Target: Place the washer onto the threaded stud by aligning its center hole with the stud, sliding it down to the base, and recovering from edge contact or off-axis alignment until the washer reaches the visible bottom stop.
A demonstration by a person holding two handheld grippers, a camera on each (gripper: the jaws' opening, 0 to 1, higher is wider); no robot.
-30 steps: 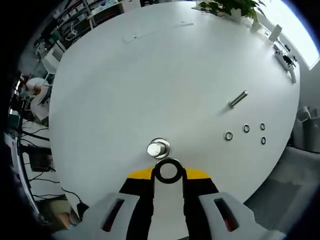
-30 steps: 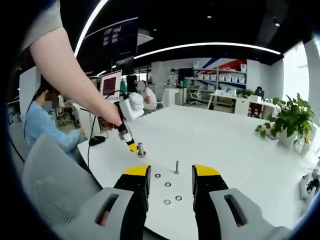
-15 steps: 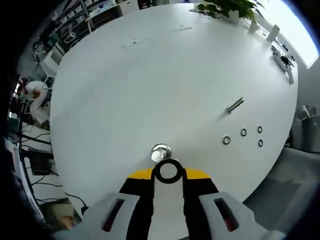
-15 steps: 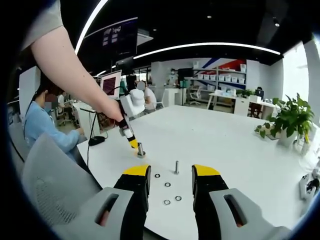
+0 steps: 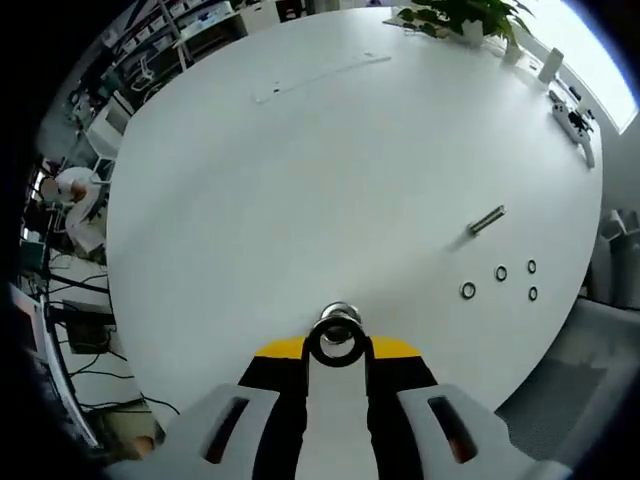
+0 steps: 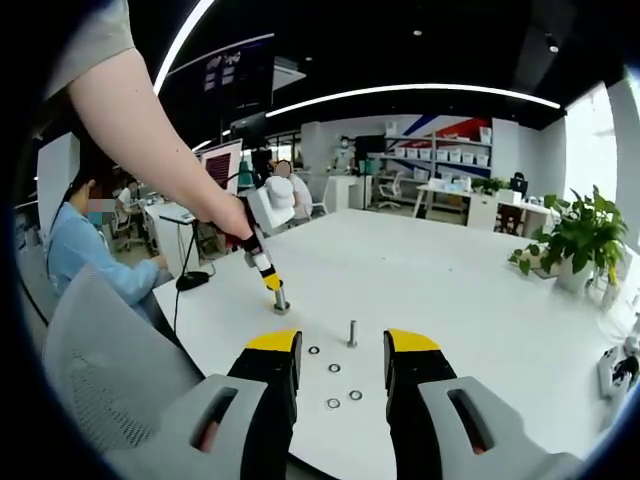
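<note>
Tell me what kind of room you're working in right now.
Probably an open-plan office or lab. A large round white table serves as the bench, shelving with storage bins lines the far wall, and a seated person works at a desk with a monitor.

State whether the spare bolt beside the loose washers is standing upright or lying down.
Upright: the bolt stands on the table, rising beside the loose washers.
</note>
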